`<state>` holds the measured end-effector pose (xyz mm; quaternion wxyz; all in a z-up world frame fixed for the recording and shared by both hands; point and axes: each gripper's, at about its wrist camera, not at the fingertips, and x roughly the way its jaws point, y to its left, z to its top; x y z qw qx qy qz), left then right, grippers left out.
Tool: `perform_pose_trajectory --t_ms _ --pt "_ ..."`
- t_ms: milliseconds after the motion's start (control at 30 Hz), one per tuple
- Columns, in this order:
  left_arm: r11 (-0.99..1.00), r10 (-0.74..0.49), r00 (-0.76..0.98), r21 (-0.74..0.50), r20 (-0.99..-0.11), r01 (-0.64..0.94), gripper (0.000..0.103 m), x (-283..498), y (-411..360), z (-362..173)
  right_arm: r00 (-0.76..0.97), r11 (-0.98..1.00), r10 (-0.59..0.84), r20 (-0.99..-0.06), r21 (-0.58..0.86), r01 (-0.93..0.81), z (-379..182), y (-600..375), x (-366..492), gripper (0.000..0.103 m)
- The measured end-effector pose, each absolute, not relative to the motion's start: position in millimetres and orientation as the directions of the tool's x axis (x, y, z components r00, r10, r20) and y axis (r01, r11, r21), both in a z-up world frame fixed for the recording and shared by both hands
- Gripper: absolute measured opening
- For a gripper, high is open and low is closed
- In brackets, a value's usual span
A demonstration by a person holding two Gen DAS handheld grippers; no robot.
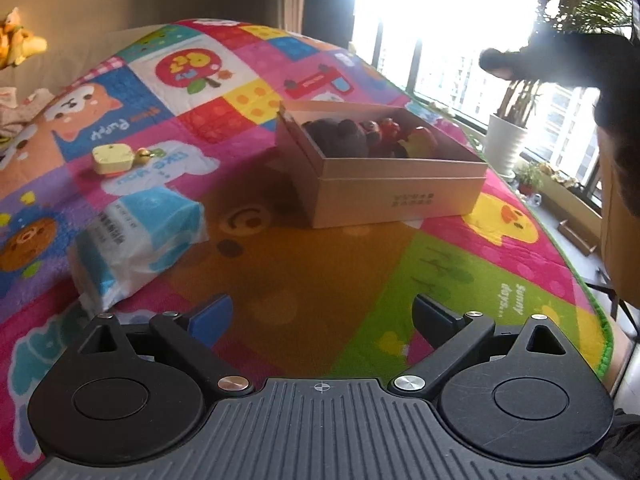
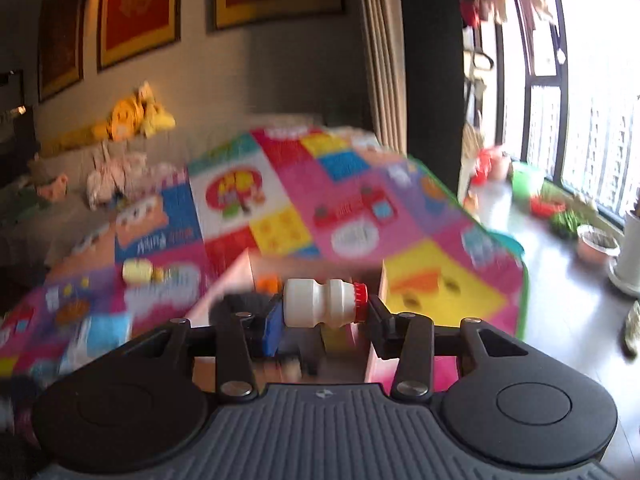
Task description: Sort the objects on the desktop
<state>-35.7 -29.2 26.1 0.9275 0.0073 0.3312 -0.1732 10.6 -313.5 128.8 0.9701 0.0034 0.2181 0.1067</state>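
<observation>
A small white plastic bottle with a red cap (image 2: 323, 303) is clamped sideways, end to end, in the right claw (image 2: 322, 322) above the beige cardboard box (image 1: 394, 190), likely for dropping in, while the left claw (image 1: 322, 320) is spread wide and empty.

I'm in a home living room: kids' cartoon play mat (image 1: 304, 264), framed pictures (image 2: 136, 8) on the wall, potted plant (image 1: 506, 136) by the big window (image 1: 440, 20).

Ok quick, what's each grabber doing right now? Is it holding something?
Left gripper: open, nothing between its fingers.
Right gripper: shut on the little white bottle with a red cap, held sideways.
</observation>
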Motion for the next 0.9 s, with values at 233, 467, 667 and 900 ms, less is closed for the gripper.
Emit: perform_pose_trajectory --t_ms 233,467,667,900 --pt "0.972 -0.230 0.750 -0.105 -0.620 0.212 0.100 -35 6 20 0.864 0.968 0.246 -0.438 0.157 -0.196 129 -298 57 0.054" --pt "0.990 -0.134 0.795 -0.119 -0.591 0.079 0.100 -31 48 20 0.794 0.946 0.319 -0.518 0.117 -0.303 105 -248 59 0.065" --pt "0.984 -0.035 0.823 -0.165 -0.567 -0.072 0.100 -22 87 14 0.679 0.863 0.469 -0.564 0.128 -0.489 105 -165 79 0.072" --pt "0.921 -0.066 0.851 -0.361 -0.521 -0.149 0.100 -32 121 4 0.488 0.803 0.532 -0.693 0.230 -0.549 95 -53 176 0.076"
